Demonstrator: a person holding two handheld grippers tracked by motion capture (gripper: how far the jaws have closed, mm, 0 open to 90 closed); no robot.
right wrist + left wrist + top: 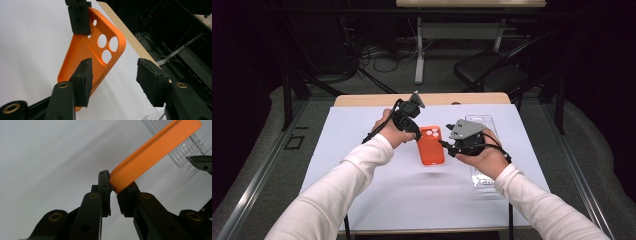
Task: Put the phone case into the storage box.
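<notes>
An orange phone case [431, 146] with round camera holes hangs tilted a little above the white table cover, its shadow below it. My left gripper [417, 133] is shut on the case's upper left corner; in the left gripper view the jaws pinch the case's rim [140, 160] at the gripper [113, 193]. My right gripper [448, 143] stands open at the case's right side. In the right gripper view the case [85, 53] hangs in front of the gripper [116, 75], just past its left pad [83, 80], with the long edge reaching into the gap.
A clear plastic package tray [482, 175] lies on the white cover [362, 165] under my right hand, seen also as ribbed plastic [186, 148]. The wooden table edge [362, 100] runs along the back. A black chair [492, 70] and cables stand beyond the table.
</notes>
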